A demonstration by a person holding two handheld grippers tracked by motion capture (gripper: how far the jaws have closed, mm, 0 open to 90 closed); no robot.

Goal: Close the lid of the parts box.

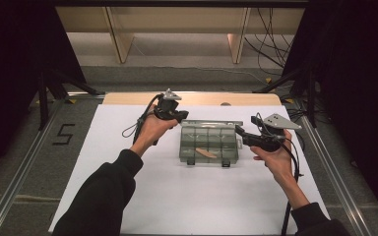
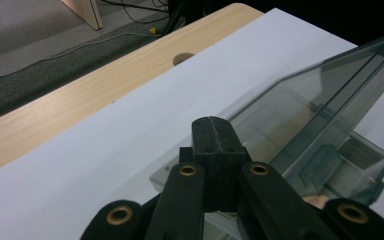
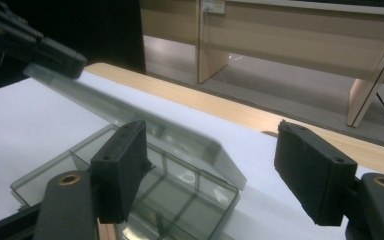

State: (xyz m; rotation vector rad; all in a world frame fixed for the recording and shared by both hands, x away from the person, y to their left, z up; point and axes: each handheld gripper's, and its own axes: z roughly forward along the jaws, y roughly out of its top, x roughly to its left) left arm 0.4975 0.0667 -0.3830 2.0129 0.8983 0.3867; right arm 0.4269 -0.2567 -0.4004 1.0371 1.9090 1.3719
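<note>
I was opening the box [image 1: 209, 142]: my left gripper [image 1: 183, 116], jaws together, propped its lid [image 3: 130, 120]; my right gripper [image 1: 238, 131], jaws apart, would next reach inside.

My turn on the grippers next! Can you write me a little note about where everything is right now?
Left gripper: shut, jaws together at the raised lid's far corner; whether it pinches the lid or just props it, I cannot tell.
Right gripper: open, nothing between its jaws, above the box's right end.
Clear compartment box: middle of the white sheet, lid lifted partway. A small tan piece lies in a front compartment.
Done: lid is up.
Left: probably swing the lid fully open and let go, taking care the box doesn't slide.
</note>
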